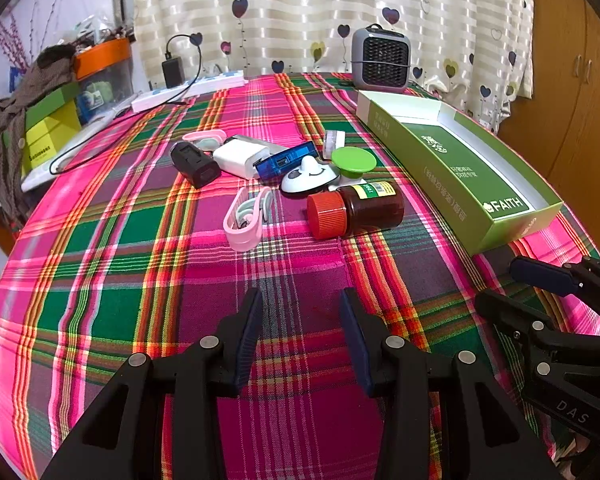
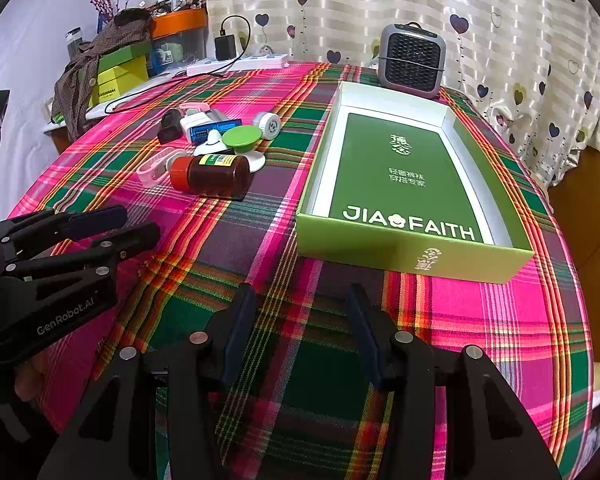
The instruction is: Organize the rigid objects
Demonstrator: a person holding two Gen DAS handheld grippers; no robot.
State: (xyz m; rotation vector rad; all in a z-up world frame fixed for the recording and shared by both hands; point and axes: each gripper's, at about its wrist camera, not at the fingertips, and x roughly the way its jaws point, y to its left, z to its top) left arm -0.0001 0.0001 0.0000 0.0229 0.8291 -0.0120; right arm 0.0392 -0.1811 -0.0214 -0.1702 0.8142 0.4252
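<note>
1. Clutter of small rigid things is heaped left of the shallow green cardboard box (image 2: 412, 248) on the plaid tablecloth (image 2: 300, 360).
2. Nearest the box, the brown bottle with a red ribbed cap (image 1: 354, 210) is laid on its side.
3. The left gripper (image 1: 300, 300) is held spread, gripping nothing, short of the box.
4. The right gripper (image 2: 300, 296) is likewise spread, just before the box's near wall.

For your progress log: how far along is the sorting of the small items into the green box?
Done: nothing; the green box holds no items. In hand: nothing; the left gripper and right gripper are open above the cloth. Left: the whole pile, including the brown bottle, pink clip and green lid.
</note>
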